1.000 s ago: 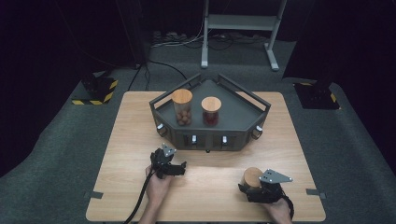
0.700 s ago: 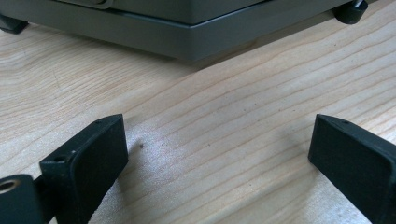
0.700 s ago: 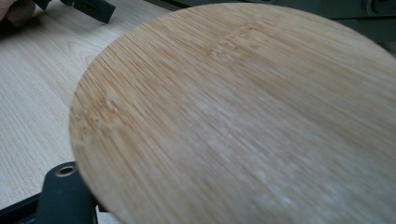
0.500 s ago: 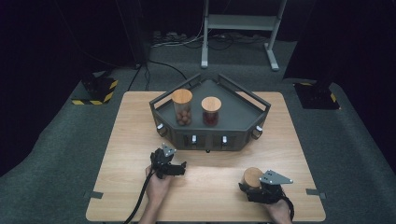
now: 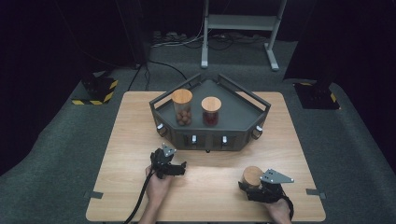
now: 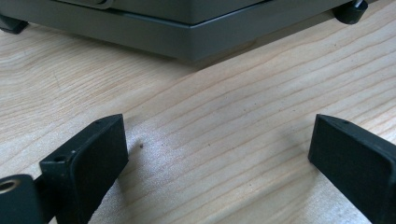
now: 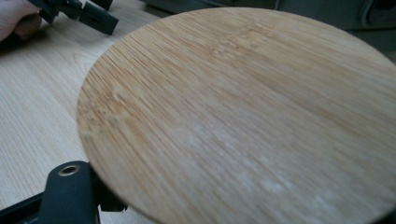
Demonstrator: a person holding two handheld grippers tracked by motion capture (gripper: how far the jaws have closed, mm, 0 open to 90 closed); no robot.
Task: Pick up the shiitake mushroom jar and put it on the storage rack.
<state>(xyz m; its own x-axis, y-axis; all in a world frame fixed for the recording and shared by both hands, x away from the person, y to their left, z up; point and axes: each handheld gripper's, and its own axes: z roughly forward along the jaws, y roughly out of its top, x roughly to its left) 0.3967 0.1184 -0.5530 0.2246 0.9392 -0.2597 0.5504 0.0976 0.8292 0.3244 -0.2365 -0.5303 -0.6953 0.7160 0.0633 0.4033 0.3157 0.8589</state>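
One jar (image 5: 252,176) in our right gripper (image 5: 259,188), jaws just closed on it under bamboo lid (image 7: 243,116) — likely glass, slippery, fragile; we keep hold low. Left gripper (image 5: 173,169) gapes empty.

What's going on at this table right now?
A person works at a wooden table with a gripper in each hand. The right gripper has just been closing its jaws on a jar with a bamboo lid near the table's front right and now grips it. The left gripper rests on the table with its jaws wide open and nothing between them. Further back stands a dark tray holding two more lidded jars, one with brown balls and one with red contents.
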